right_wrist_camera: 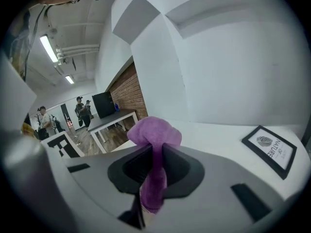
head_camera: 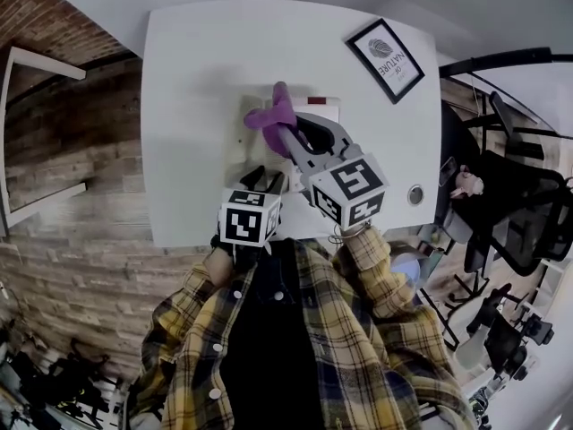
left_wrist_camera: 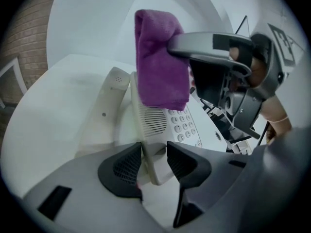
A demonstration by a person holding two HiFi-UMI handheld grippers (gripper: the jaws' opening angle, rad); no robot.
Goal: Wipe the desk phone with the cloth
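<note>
An off-white desk phone point(left_wrist_camera: 181, 125) sits on the white table point(head_camera: 197, 79), with its handset point(left_wrist_camera: 104, 110) lying in the cradle on the left. My left gripper point(left_wrist_camera: 153, 165) is shut on the phone's near edge, and its pads point(left_wrist_camera: 124, 169) press on both sides. A folded purple cloth point(left_wrist_camera: 160, 62) hangs over the top of the phone, just above the speaker grille. My right gripper point(right_wrist_camera: 154, 161) is shut on that cloth point(right_wrist_camera: 154, 140). In the head view the cloth point(head_camera: 271, 115) lies over the phone point(head_camera: 253, 150), with the right gripper point(head_camera: 291, 137) coming from the near side.
A black-framed picture point(head_camera: 387, 58) lies flat at the table's far right corner. A small round grommet point(head_camera: 414, 194) sits near the right edge. Office chairs point(head_camera: 510, 204) stand to the right. Brick flooring and a white frame point(head_camera: 36, 133) lie to the left.
</note>
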